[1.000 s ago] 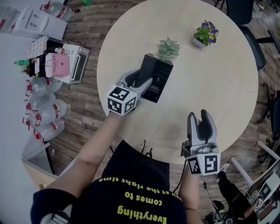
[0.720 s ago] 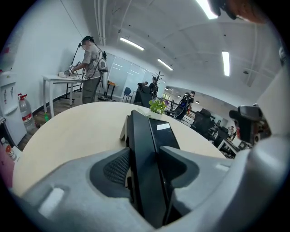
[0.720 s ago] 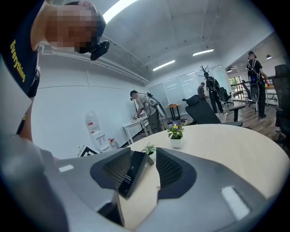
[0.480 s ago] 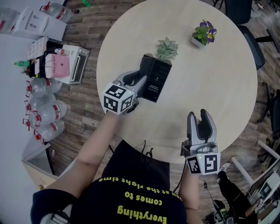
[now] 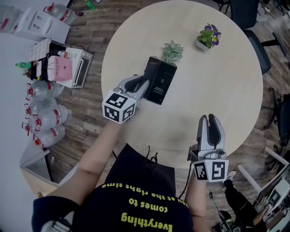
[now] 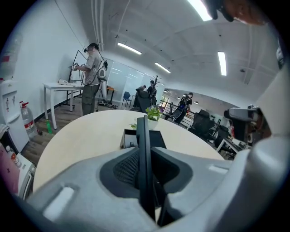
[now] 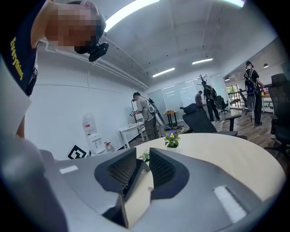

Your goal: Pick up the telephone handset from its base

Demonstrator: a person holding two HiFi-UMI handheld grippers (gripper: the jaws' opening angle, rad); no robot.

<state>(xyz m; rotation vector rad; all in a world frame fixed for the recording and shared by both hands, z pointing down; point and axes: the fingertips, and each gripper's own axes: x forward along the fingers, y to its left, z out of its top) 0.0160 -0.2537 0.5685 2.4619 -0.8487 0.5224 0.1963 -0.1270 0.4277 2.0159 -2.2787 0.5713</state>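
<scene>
The black telephone base (image 5: 161, 81) lies on the round beige table (image 5: 217, 81), and it shows behind the jaws in the left gripper view (image 6: 130, 138). My left gripper (image 5: 141, 84) sits at the base's near-left edge. Its jaws have just been closing, and they are shut on the thin black handset (image 6: 144, 181), which stands on edge between the pads of the left gripper (image 6: 146, 154). My right gripper (image 5: 208, 120) hovers over the table's near right part, apart from the phone. Its jaws have just been closing; a narrow gap remains with nothing in the right gripper (image 7: 142, 165).
A small succulent (image 5: 173, 50) stands right behind the base. A pot with purple flowers (image 5: 207, 37) stands farther back right. Water bottles (image 5: 43, 108) and boxes (image 5: 63, 68) crowd the floor on the left. A dark office chair (image 5: 253, 13) stands past the table. People stand far behind.
The left gripper has drawn back from the base toward the near left, and its jaws have closed on the handset. The right gripper's jaws have narrowed; it stayed in place.
</scene>
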